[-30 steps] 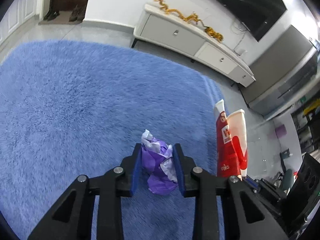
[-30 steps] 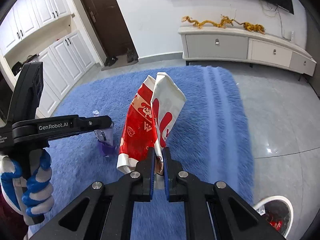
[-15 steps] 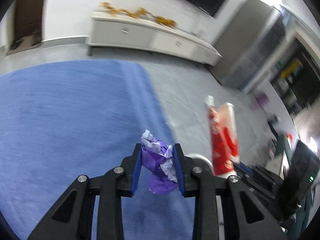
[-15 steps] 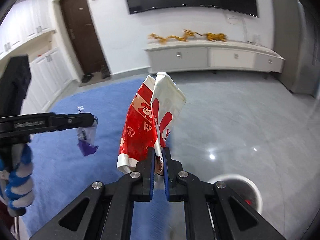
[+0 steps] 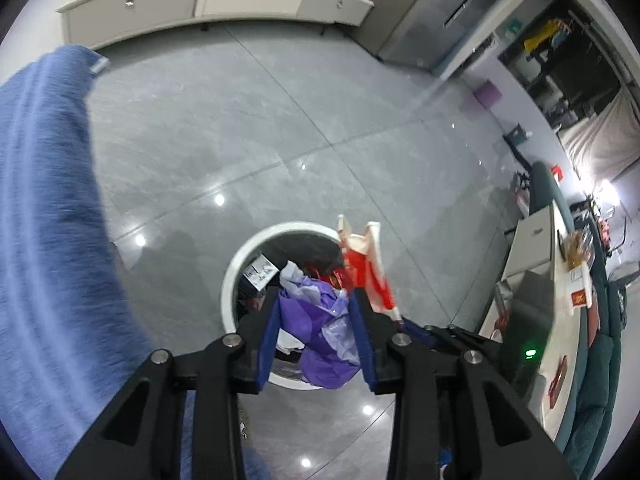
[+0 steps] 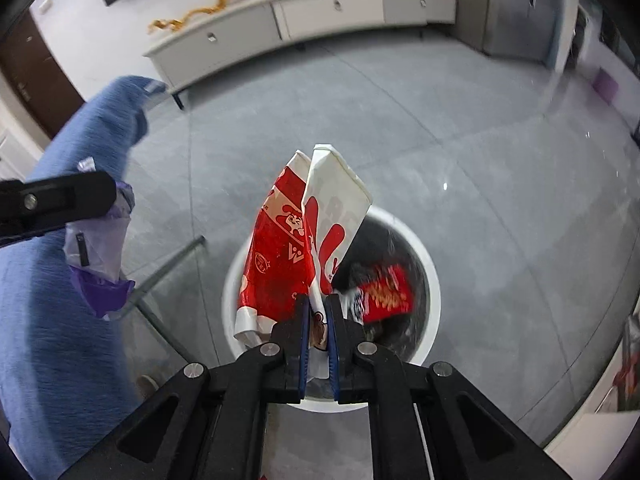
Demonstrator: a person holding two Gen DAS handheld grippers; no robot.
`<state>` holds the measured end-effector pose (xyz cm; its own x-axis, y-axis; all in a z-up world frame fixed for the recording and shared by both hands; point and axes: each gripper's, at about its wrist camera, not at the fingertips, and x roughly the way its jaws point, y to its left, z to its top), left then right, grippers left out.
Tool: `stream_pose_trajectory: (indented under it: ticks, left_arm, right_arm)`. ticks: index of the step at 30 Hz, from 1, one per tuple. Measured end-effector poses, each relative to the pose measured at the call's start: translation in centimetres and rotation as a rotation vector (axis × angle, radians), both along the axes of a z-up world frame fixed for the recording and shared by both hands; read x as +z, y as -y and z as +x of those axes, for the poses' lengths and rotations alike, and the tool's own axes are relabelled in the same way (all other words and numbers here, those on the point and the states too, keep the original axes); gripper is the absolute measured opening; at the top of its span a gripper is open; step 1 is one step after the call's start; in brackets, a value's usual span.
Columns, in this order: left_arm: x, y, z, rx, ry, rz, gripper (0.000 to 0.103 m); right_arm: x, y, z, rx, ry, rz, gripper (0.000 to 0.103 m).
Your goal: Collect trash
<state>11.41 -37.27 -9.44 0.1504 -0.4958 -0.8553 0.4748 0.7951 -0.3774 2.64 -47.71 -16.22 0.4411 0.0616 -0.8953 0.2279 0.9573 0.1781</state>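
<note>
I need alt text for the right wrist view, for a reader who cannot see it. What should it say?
The right claw grips a red and white paper bag above a round white bin that already holds trash. At the left, the left claw carries a purple wrapper near a blue rug on the grey floor.

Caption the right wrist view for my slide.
Right gripper holds a red-and-white paper bag above the white bin.
</note>
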Motion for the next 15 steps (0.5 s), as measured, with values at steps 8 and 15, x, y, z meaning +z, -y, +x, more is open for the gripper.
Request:
stream_pose_trajectory:
  ticks: [8,15]
  left_arm:
    - [-2.8,1.9,0.9,-0.012,-0.048,0.006,0.055]
    - [-0.1,-1.3,-0.4,0.020,0.085,0.014,0.055]
  right_arm:
    - [-3.9,1.8,0.0,-0.048,-0.025,0.028,0.044]
    - [-0.7,0.1,-0.9,-0.041,0.037,-0.028,0.044]
